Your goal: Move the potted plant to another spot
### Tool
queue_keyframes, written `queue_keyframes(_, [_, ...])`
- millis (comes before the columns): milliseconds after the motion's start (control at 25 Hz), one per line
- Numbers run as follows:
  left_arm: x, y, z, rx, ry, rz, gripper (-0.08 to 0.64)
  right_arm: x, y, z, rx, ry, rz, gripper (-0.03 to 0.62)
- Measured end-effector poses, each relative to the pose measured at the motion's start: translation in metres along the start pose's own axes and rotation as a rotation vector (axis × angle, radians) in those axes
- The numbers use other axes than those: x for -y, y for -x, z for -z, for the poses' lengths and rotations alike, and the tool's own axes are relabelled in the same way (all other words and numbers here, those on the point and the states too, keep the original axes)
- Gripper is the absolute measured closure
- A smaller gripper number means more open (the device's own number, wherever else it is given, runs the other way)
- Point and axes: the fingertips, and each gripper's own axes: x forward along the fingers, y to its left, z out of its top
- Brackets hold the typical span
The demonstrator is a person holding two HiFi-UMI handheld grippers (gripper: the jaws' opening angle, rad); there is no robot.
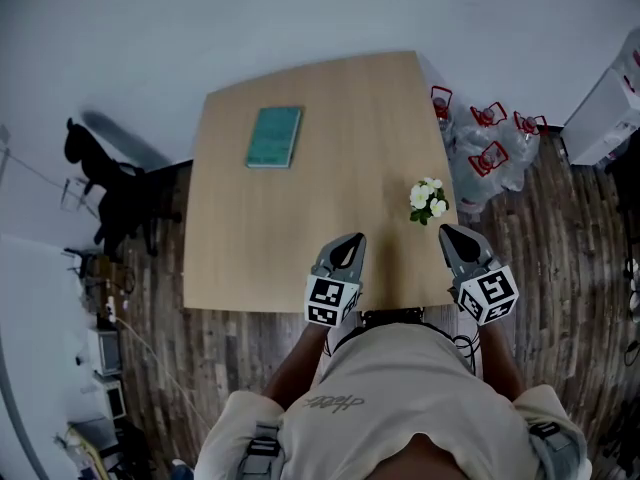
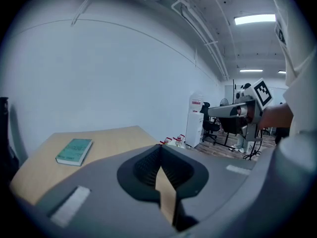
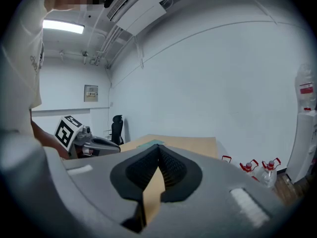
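The potted plant [image 1: 428, 200], a small pot of white flowers and green leaves, stands on the wooden table [image 1: 330, 118] near its right front edge. My left gripper [image 1: 349, 241] hovers over the table's front edge, left of the plant, and is shut with nothing in it. My right gripper [image 1: 451, 234] is just right of and in front of the plant, apart from it, and is also shut and empty. In the left gripper view the jaws [image 2: 159, 148] meet tip to tip, as they do in the right gripper view [image 3: 158, 148]. Neither gripper view shows the plant.
A teal book [image 1: 275, 136] lies on the table's far left part. Several water bottles with red handles [image 1: 487, 148] stand on the floor right of the table, beside a white cabinet [image 1: 608, 113]. A dark chair [image 1: 110, 193] is at the left.
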Motion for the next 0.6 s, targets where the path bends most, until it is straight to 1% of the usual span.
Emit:
queue_keyframes(120, [-0.007,0.004,-0.018,0.031,-0.015,-0.002,0.543,-0.005,0.004,-0.030,0.058,0.020,-0.007,0.589])
queue_keyframes(240, [-0.015,0.005,-0.041,0.082,-0.006,-0.007,0.543,-0.007,0.006,-0.054,0.102,0.054,-0.013,0.589])
queue_keyframes(400, [-0.021,0.005,-0.072,0.144,-0.022,-0.010,0.543,-0.006,0.006,-0.071,0.132,0.068,-0.011,0.591])
queue_keyframes(600, [-0.026,0.008,-0.098,0.195,-0.049,-0.015,0.543,-0.010,0.006,-0.086,0.161,0.092,-0.022,0.591])
